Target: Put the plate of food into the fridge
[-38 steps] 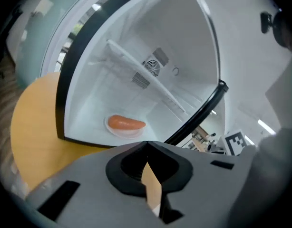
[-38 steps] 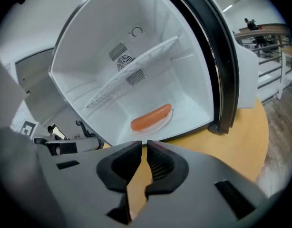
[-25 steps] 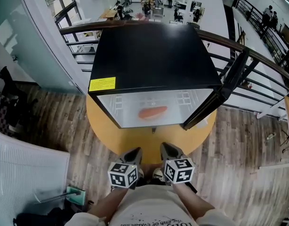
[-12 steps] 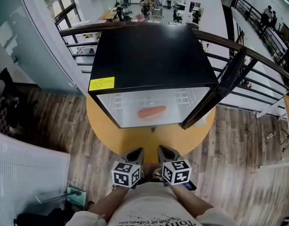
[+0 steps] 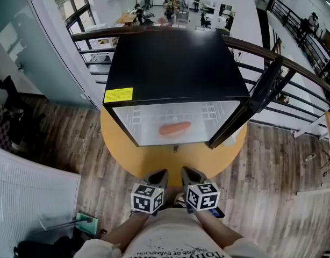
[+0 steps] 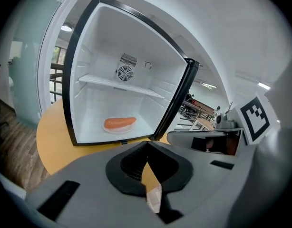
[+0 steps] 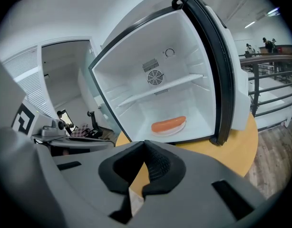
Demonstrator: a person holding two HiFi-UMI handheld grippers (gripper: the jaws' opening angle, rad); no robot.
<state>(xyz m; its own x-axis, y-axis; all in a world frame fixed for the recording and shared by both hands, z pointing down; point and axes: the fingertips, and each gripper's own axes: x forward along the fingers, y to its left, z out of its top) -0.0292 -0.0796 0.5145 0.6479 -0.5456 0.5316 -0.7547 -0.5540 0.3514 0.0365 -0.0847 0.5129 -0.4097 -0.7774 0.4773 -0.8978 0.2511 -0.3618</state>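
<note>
A white plate with an orange sausage (image 5: 174, 128) sits on the floor inside the open black-topped fridge (image 5: 176, 63). In front of the fridge, the left gripper (image 5: 157, 177) and right gripper (image 5: 191, 174) hang empty, jaws pressed together.

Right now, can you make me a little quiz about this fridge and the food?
1. True or false: the plate of food lies inside the fridge.
2. Pick one: the fridge door is A) shut, B) open, C) missing.
3. Fill in: the left gripper and the right gripper both have jaws that are ____.

Key: 1 true; 2 B; 3 shut.
</note>
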